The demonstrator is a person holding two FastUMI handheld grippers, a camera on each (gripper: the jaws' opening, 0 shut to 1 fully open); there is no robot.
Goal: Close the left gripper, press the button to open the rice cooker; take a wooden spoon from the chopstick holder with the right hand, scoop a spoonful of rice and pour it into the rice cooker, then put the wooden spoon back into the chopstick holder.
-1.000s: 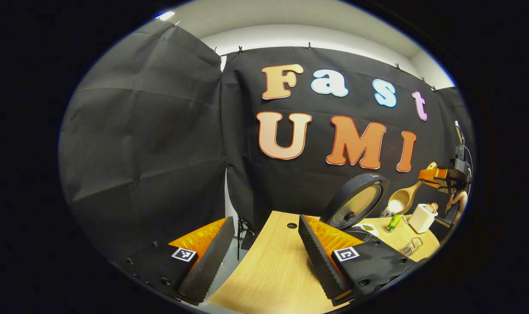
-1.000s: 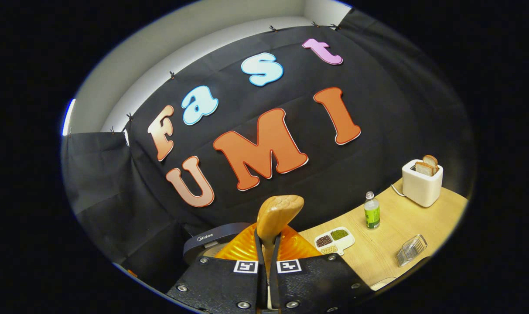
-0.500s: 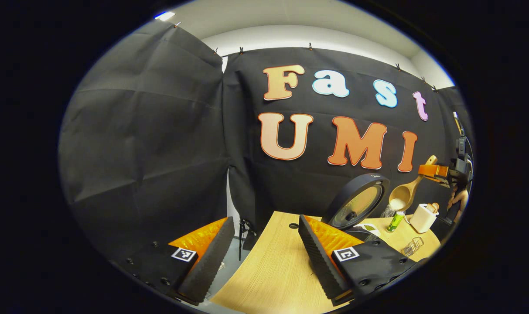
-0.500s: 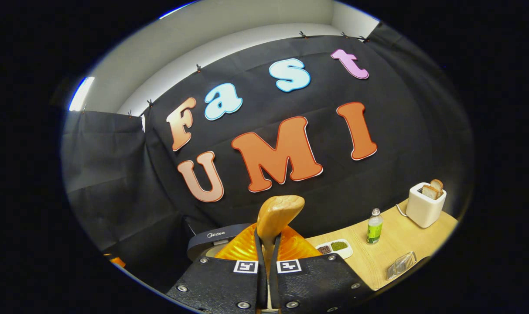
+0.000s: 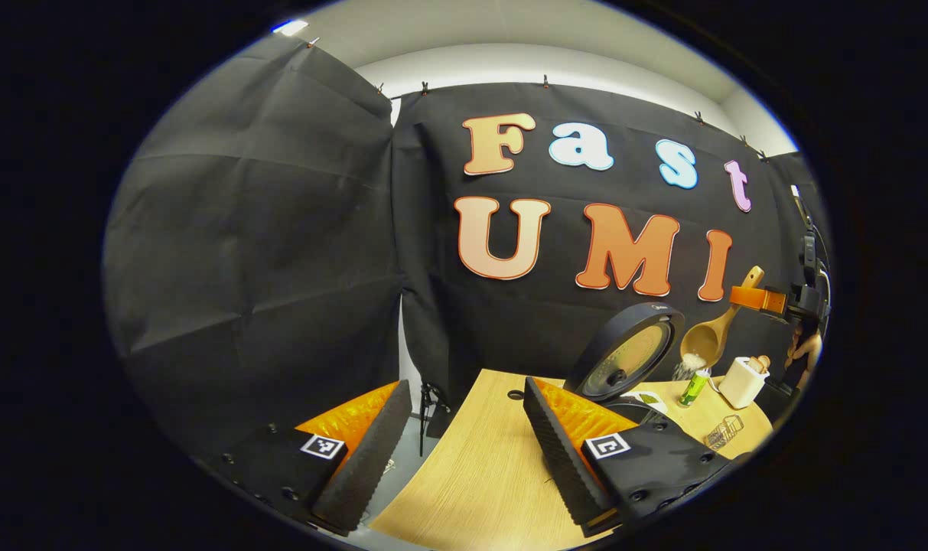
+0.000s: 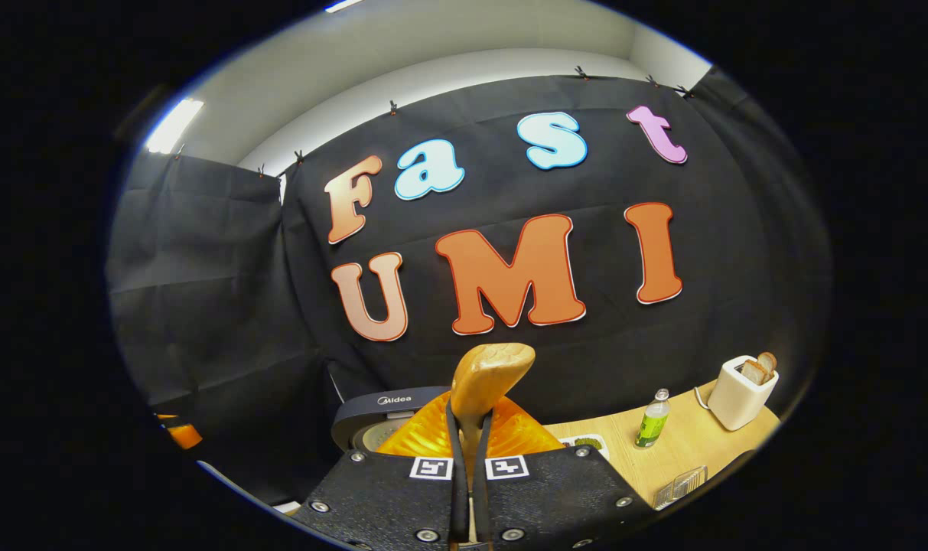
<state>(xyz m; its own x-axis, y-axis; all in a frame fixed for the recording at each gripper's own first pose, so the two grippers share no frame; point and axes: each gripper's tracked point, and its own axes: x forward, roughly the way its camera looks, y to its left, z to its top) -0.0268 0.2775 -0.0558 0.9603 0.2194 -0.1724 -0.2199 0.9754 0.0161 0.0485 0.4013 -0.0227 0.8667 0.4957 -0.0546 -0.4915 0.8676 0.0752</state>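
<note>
Across the lower part of the left gripper view, your wooden table (image 5: 471,474) runs away toward the booth wall, and the rice cooker (image 5: 626,360) stands on it at the right with its round lid raised upright. Your left gripper (image 5: 464,451) hangs above the near table edge with its jaws spread wide and nothing between them. Your right gripper (image 6: 470,474) has its jaws closed tight on the handle of the wooden spoon (image 6: 488,376), whose bowl rises just ahead of the fingers. From the left gripper view, the spoon is tilted bowl-down above the cooker, beside the lid, with white rice (image 5: 689,366) falling from the bowl. Beyond stand a white toaster (image 6: 743,390) holding bread, a green bottle (image 6: 652,420), and a small wire rack (image 5: 722,433)
</note>
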